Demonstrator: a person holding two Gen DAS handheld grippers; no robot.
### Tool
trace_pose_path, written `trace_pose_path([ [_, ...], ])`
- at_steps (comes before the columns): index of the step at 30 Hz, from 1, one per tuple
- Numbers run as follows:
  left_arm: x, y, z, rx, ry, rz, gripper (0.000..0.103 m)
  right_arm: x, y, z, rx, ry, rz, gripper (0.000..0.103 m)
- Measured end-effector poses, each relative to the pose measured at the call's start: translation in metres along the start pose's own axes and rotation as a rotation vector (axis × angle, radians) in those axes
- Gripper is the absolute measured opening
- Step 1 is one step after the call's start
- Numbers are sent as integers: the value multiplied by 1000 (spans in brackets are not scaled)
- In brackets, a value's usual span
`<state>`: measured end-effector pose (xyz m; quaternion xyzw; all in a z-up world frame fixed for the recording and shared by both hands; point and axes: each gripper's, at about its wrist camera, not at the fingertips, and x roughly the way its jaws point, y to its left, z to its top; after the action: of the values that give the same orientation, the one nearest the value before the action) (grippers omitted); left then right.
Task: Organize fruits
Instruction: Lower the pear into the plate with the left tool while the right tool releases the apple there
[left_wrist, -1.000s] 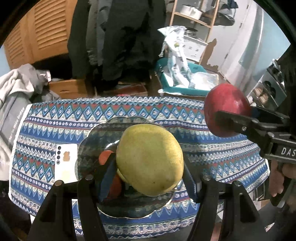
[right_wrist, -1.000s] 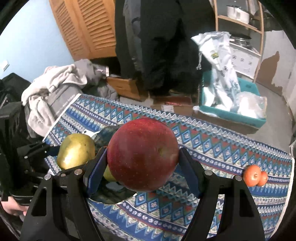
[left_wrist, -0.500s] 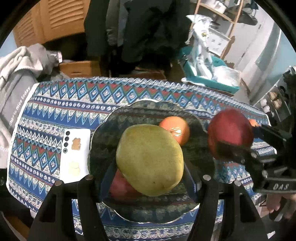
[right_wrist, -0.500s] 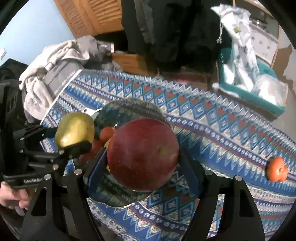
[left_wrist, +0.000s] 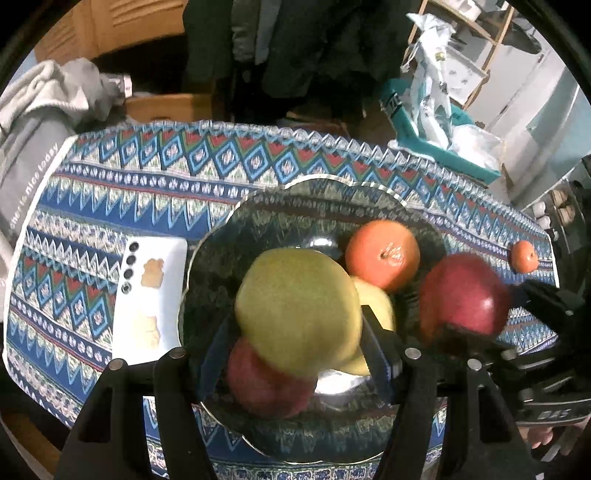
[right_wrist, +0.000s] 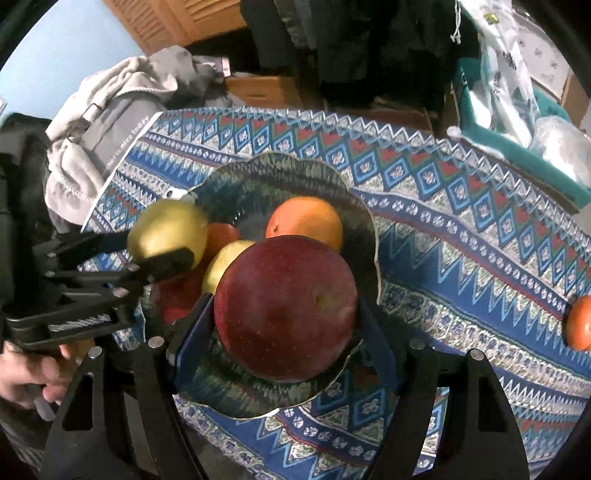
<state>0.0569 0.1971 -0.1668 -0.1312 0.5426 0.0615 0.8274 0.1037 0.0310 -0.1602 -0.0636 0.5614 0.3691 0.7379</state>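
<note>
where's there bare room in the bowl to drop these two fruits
The far half of the bowl, behind the orange, is bare. Its near half is crowded: a red fruit and a yellow one lie below the yellow-green fruit and the red apple. Cloth between bowl and small orange is also free.

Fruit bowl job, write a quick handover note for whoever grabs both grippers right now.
Left gripper: shut on the yellow-green pear, held above the glass bowl.
Right gripper: shut on the red apple, also above the bowl.
Already in the bowl: an orange, a yellow fruit and a red fruit.
Left to do: set down the pear and the apple in the bowl, then fetch the small orange lying on the patterned tablecloth to the right.
</note>
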Motion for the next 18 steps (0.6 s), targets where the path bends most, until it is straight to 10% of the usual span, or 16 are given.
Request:
trace_pose_path([
  [18,-14,-5,-5,47,-5,26,68,-10,-1,0,25,-20,13,78],
])
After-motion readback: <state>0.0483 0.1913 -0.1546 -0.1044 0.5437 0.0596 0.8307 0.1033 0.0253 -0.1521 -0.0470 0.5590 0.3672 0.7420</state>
